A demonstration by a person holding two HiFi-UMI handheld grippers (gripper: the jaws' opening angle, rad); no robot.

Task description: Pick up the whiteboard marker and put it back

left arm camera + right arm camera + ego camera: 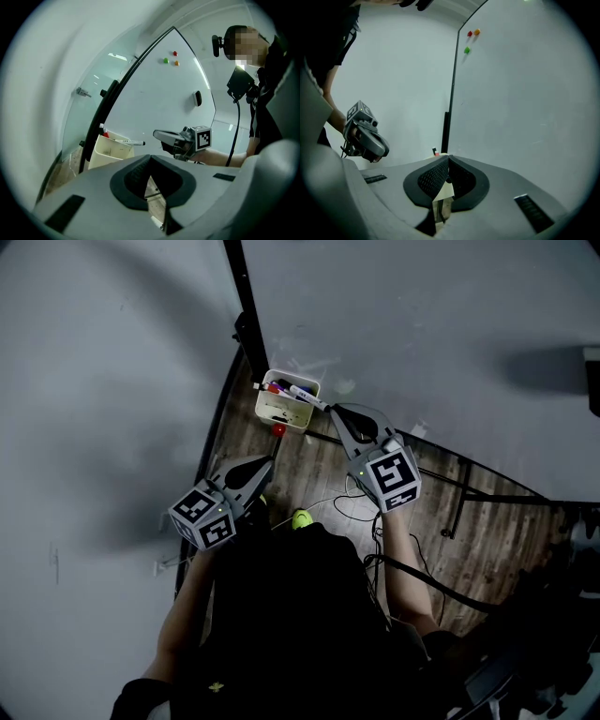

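Right gripper [335, 412] sits just off the tray [263, 409], jaws pressed together with nothing between them: its own view shows pad on pad and no more. So the marker [306, 396] is not in its hold. It lies across the top of the tray, down at the low corner of the board [422, 315], with its dark end poking out over the right rim towards the gripper. The left gripper view shows a sliver of clear air between that end and the gripper's tip: very near, not touching. The marker lies just left of the right gripper and a touch farther off, a little lower than its tip.

Left gripper [270, 462] hangs back at the near left, closed as well and empty, nose aimed at the tray.

This looks like the put-back all but done, and the job now is getting clear. The way to do it well: draw the right gripper straight back along its own line, to the near right, and keep it above that jutting end. No sideways sweep, because the marker looks perched on the rim and the other pens [275, 387] rather than sunk inside, and a clip could roll it onto the floor [309, 460]. If it wants seating, a gentle leftward nudge with the closed tip should do it
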